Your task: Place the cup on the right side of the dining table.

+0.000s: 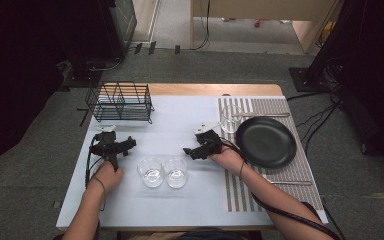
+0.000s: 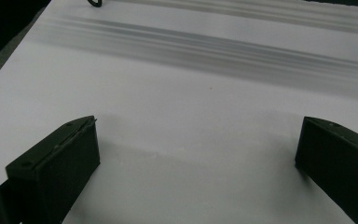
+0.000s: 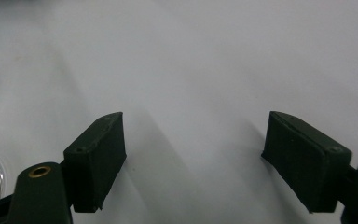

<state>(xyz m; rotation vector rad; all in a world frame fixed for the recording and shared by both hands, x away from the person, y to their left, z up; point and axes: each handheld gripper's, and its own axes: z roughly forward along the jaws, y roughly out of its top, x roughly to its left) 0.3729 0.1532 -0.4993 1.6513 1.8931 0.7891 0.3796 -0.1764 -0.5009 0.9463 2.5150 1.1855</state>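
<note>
resting low over the pale surface (image 1: 190,115), the left hand-held gripper (image 1: 114,142) sat near the front left, its jaws spread wide with nothing but bare top between them, as the left gripper view (image 2: 198,121) showed. the right hand-held gripper (image 1: 192,151) lay near the middle, pointing toward the person's left, and it too was released, jaws well apart and empty in the right gripper view (image 3: 193,116). between the two hands, nearer the person, the left glass (image 1: 151,171) and the right glass (image 1: 175,171) stood upright, just beside each other, untouched. a wire rack (image 1: 120,102) stood at the far left corner. on the striped mat (image 1: 280,107) at the right lay a black plate (image 1: 266,141), with a third glass (image 1: 229,122) just beside it.
</note>
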